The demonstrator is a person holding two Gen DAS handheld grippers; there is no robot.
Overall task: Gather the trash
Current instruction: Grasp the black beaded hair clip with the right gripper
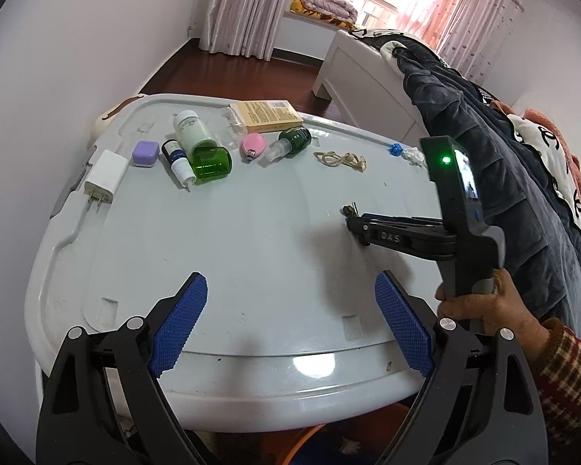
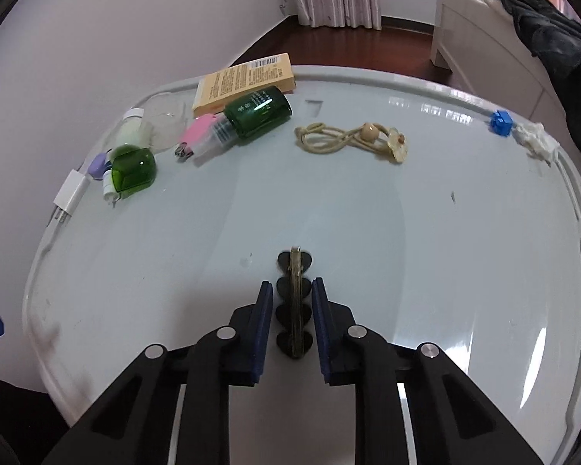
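My right gripper (image 2: 292,283) is shut on a black scalloped hair clip (image 2: 294,265) with a brass strip, which stands on edge on the pale grey plastic lid (image 2: 368,213). In the left wrist view the same gripper (image 1: 355,221) reaches in from the right, and the clip's tip (image 1: 349,208) pokes out at its fingertips. My left gripper (image 1: 290,321) hangs open over the near edge of the lid (image 1: 251,232) with nothing between its blue pads. A crumpled white scrap (image 2: 536,141) and a small blue block (image 2: 499,123) lie at the far right rim.
At the back left lie a yellow box (image 2: 244,81), two green bottles (image 2: 257,114), a pink nail clipper (image 2: 193,137), a white charger (image 1: 104,178) and a purple case (image 1: 145,154). A beige hair tie (image 2: 352,139) lies mid-back. Dark bedding (image 1: 484,147) hangs at the right. A hand (image 1: 480,306) holds the right gripper.
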